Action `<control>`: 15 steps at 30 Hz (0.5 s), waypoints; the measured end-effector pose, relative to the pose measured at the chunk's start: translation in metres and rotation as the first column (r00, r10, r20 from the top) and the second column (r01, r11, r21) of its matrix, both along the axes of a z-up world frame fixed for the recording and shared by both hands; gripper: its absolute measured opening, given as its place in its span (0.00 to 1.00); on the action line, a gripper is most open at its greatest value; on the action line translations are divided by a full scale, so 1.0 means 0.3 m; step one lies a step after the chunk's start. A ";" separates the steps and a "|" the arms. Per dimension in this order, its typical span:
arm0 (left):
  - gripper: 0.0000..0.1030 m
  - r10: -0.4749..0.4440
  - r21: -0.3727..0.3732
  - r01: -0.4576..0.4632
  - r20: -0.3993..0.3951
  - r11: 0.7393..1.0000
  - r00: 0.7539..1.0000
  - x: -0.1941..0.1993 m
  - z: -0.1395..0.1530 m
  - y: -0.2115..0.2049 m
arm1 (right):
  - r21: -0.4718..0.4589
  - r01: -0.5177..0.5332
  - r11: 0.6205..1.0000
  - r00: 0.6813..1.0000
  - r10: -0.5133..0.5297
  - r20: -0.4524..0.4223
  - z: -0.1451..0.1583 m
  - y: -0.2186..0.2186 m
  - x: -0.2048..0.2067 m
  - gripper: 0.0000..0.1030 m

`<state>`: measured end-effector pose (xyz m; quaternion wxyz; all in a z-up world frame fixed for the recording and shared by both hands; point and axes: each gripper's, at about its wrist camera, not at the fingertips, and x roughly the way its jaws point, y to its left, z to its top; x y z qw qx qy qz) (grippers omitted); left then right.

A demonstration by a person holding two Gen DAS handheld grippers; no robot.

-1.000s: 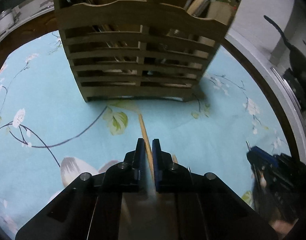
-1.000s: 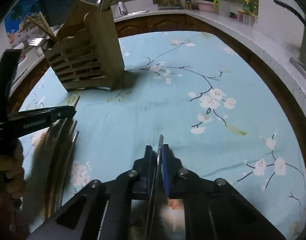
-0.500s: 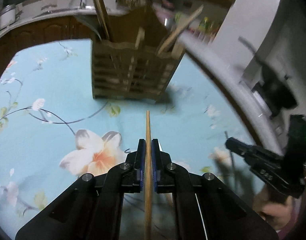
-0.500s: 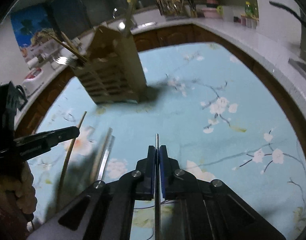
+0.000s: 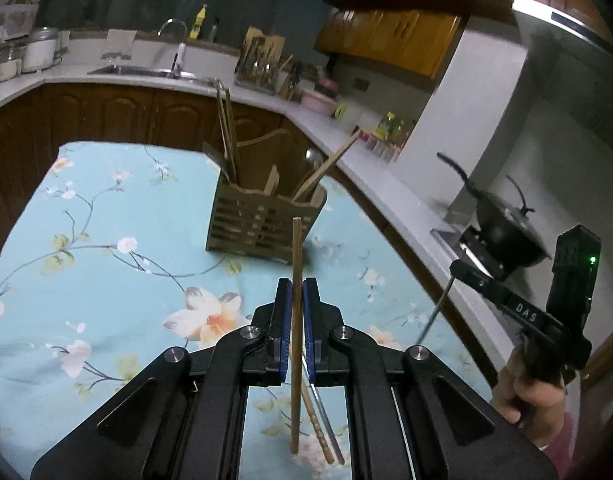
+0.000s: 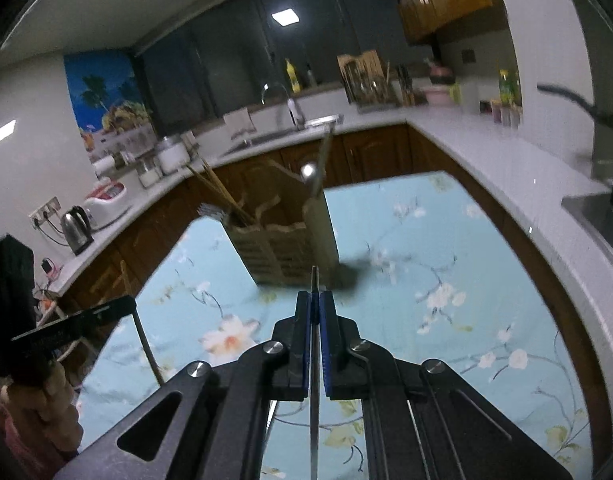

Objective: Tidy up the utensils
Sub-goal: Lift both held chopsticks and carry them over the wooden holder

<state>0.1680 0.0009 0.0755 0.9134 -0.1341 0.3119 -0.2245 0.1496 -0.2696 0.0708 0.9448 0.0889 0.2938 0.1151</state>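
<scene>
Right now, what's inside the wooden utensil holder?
The wooden utensil holder shows wooden chopsticks left, a spoon and angled chopsticks right; its slats hide their lower ends.

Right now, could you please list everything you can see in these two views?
Holder: one, wooden, slatted, on the cloth ahead, with utensils standing in it.
Wooden chopstick: one, tan, clamped in the left gripper.
Metal chopstick: one, silver, clamped in the right gripper.
Loose chopsticks: two, one wooden, one metal, on the cloth below the left gripper.
Cloth: one, light blue, floral, over the table.
Wok: one, black, on the stove at right.
Kettle: one, steel, on the counter at left.
Faucet: one, chrome, at the far sink.
Left gripper: black, blue pads, shut.
Right gripper: black, blue pads, shut.
Hand: grips the right handle.
</scene>
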 end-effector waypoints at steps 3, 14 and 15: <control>0.04 0.015 -0.015 -0.014 0.020 1.000 1.000 -0.016 0.031 0.028 | 0.004 0.000 1.000 0.999 0.000 0.038 0.047 0.003 -0.008 0.04; 0.04 0.056 -0.032 -0.054 0.065 0.998 0.996 -0.037 0.075 0.079 | 0.018 -0.015 1.000 0.997 0.014 0.071 0.084 0.028 0.018 0.04; 0.04 0.059 -0.034 -0.057 0.067 0.998 0.996 -0.036 0.077 0.083 | 0.020 -0.016 1.000 0.997 0.014 0.069 0.083 0.030 0.017 0.04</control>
